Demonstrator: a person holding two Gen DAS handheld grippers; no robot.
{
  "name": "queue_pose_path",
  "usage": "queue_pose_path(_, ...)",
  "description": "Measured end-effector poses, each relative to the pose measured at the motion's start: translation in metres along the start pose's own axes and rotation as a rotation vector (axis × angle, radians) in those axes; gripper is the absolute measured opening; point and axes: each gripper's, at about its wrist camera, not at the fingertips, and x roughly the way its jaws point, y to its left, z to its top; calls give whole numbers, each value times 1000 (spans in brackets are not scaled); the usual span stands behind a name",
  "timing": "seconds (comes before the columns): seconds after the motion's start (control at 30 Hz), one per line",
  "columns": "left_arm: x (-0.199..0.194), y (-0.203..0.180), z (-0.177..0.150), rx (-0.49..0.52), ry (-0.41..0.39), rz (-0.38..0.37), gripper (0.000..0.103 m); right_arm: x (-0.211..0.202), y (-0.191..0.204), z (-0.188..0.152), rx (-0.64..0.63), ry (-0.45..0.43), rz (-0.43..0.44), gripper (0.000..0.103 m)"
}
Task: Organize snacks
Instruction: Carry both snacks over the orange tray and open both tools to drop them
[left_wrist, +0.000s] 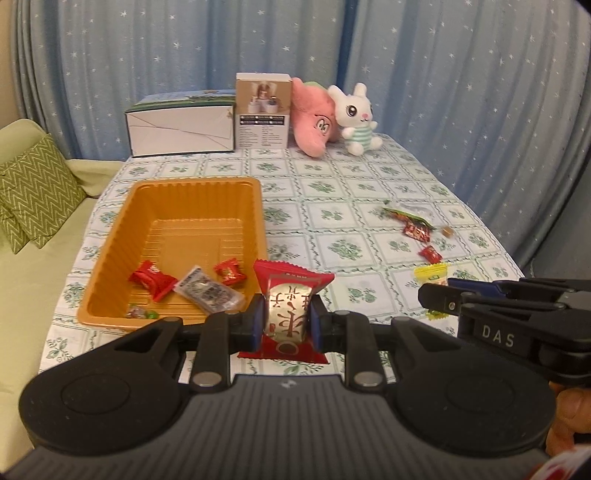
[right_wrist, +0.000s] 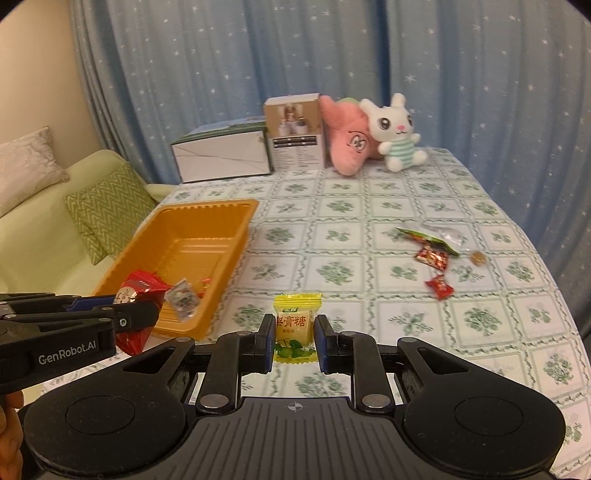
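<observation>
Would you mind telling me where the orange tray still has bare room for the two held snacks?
The orange tray is bare across its far half, up to the back wall. Its near end is crowded: two red candies and a silver packet lie there. On the tablecloth, the strip between the tray and the scattered wrappers is free too.

A white plush rabbit leans against a pink plush toy at the far edge of a green-patterned surface, beside two cardboard boxes, before star-printed blue curtains; a green zigzag cushion rests on a pale sofa
</observation>
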Motion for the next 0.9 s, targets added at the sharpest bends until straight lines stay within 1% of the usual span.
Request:
queue_pose_path(0.57, -10, 57, 9, -70, -15, 73, 23, 28, 46, 20, -75, 16, 88, 22)
queue_pose_path(0.9, 0, 86, 15, -79, 2, 102, 22, 49, 65, 31, -99, 26, 124, 22)
